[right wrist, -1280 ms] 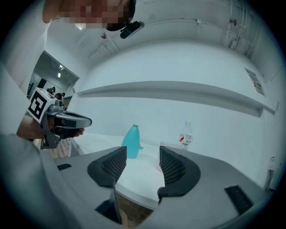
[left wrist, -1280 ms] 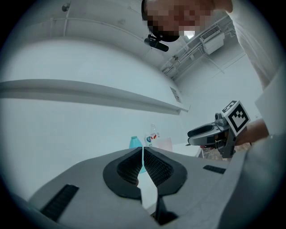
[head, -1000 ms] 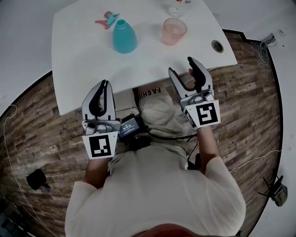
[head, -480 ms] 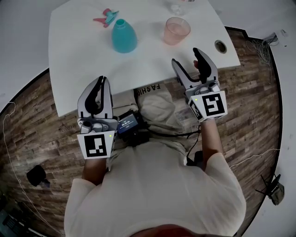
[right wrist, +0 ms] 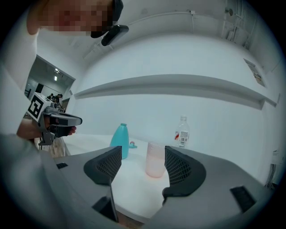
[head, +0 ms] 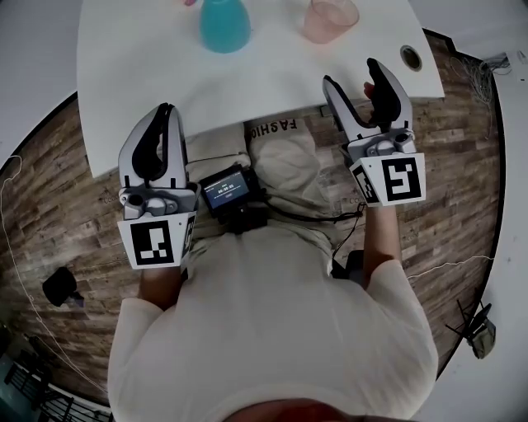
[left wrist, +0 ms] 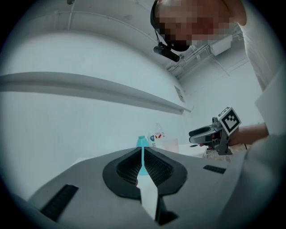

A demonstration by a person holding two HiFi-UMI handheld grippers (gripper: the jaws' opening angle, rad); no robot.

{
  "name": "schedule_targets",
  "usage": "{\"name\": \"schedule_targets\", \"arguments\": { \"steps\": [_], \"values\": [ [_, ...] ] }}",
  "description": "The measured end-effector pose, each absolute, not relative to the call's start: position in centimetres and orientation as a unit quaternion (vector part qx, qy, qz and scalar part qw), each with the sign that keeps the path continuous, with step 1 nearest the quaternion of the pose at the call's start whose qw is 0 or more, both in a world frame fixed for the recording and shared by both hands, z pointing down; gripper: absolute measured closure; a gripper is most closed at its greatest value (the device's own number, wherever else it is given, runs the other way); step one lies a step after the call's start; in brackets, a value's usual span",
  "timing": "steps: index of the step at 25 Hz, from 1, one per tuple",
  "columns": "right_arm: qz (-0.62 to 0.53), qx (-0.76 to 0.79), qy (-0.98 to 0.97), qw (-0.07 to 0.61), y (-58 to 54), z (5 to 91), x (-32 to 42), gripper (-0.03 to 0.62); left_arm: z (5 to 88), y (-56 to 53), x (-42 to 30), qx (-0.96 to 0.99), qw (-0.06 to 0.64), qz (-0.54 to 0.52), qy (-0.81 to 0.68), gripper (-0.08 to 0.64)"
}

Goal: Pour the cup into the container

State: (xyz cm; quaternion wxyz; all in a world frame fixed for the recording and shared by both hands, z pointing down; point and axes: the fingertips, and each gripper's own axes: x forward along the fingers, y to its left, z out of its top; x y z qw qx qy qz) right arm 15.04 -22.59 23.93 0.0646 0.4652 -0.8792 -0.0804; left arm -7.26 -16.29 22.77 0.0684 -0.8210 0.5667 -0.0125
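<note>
A pale pink cup (head: 330, 16) and a teal bottle-shaped container (head: 224, 21) stand on the white table (head: 132, 74), near the head view's top edge. My right gripper (head: 353, 76) hovers level at the table's front edge, open and empty. Its jaws have opened a little further in the last second. In the right gripper view, the cup (right wrist: 155, 160) shows between the jaws of the right gripper (right wrist: 142, 154), well beyond them. My left gripper (head: 158, 124) is held short of the table, shut with nothing in it. Past the left gripper (left wrist: 142, 150), the container (left wrist: 141, 141) shows through the slit.
A clear water bottle (right wrist: 181, 132) stands behind the cup. The table has a round cable hole (head: 410, 56) at its right corner. A black device with a screen (head: 223, 191) hangs on the person's front. Wooden floor surrounds the table.
The head view has tilted, so the table and its objects slid toward the top edge. Both grippers hold their places at the table's front. The right jaws stand slightly wider.
</note>
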Motion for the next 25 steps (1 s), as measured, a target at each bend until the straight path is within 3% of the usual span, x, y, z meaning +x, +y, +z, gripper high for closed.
{"name": "schedule_targets", "arguments": {
  "steps": [25],
  "values": [
    [-0.085, 0.424, -0.897, 0.093, -24.9, 24.0, 16.5, 0.31, 21.9, -16.3, -6.7, -0.834, 0.071, -0.02, 0.547, 0.533]
  ]
}}
